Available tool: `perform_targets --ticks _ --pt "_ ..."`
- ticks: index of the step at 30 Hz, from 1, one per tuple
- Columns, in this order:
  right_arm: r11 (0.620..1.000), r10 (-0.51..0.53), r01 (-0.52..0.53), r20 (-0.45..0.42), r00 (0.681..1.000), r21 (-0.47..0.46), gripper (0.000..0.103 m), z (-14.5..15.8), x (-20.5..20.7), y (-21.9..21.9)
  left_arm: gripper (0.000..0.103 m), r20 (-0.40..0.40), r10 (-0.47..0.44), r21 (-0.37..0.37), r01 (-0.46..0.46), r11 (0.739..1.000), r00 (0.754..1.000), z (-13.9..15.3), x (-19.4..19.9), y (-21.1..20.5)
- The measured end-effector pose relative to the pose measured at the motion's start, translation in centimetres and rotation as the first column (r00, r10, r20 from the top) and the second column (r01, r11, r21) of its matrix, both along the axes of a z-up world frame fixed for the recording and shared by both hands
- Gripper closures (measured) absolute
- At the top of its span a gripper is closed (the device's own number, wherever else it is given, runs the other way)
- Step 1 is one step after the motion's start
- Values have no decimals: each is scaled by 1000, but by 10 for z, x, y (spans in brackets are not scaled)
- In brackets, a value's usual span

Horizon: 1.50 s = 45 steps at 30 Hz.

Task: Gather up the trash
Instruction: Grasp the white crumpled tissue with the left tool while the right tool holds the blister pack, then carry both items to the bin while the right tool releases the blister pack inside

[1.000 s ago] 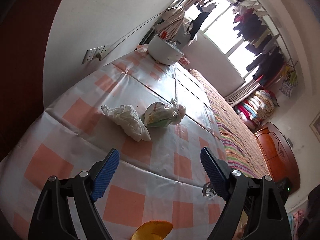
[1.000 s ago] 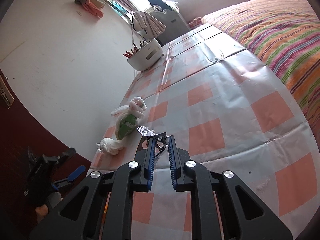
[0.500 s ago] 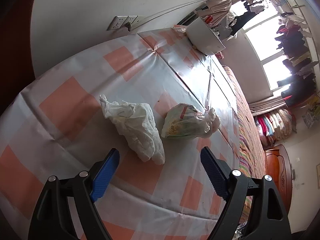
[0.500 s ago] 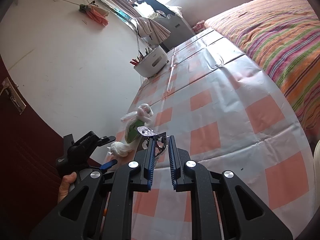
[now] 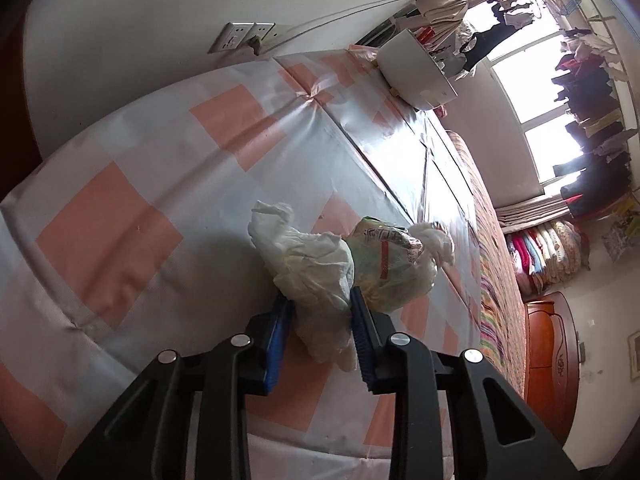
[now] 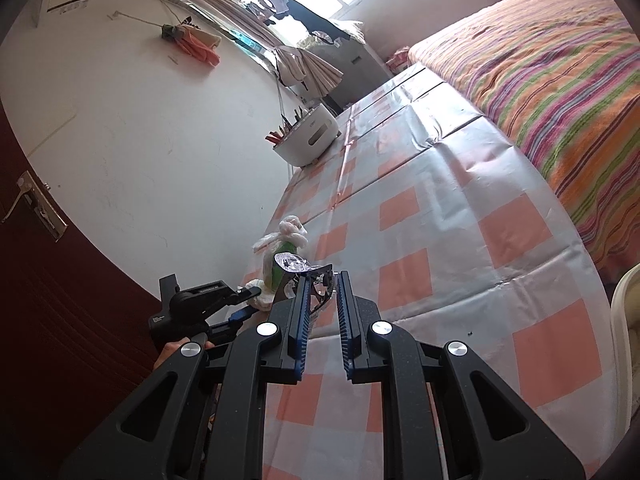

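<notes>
Left wrist, white bag between claw fingers

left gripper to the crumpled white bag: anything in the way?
Nothing visible. The left gripper already straddles the crumpled white bag, blue pads on either side. The tied snack bag lies against the bag's far side, touching the right pad, not blocking.

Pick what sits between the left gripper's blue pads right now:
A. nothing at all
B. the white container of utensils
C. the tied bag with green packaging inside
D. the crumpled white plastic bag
D: the left gripper has its pads closed against the crumpled white plastic bag, while the tied bag lies just beyond it on the table.
</notes>
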State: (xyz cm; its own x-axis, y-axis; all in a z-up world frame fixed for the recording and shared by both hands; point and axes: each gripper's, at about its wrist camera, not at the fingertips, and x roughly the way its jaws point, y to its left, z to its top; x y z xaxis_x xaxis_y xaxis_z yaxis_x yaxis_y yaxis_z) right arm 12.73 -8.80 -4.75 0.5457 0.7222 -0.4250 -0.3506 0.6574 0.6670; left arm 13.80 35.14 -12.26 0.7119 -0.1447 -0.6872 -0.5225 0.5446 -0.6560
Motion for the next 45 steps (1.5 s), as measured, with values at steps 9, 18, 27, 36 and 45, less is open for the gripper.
perform_targets --ticks 9,18,27,36,45 --pt "999 -37 36 17 999 12 90 5 -5 -16 83 83 -63 88 55 995 995 27 -19 -22" --pt "992 -117 119 73 990 -28 90 14 -16 -52 83 193 -235 217 192 957 953 59 -36 -79" --pt "959 -252 268 156 955 -95 90 24 -34 -114 83 238 -411 311 332 891 880 75 -39 -137" --pt "837 -410 490 314 856 -242 90 29 -67 -178 82 233 -497 354 403 844 836 73 -41 -171" --pt "723 -452 603 429 782 -338 86 28 -91 -188 82 222 -576 378 475 795 787 70 -37 -202"
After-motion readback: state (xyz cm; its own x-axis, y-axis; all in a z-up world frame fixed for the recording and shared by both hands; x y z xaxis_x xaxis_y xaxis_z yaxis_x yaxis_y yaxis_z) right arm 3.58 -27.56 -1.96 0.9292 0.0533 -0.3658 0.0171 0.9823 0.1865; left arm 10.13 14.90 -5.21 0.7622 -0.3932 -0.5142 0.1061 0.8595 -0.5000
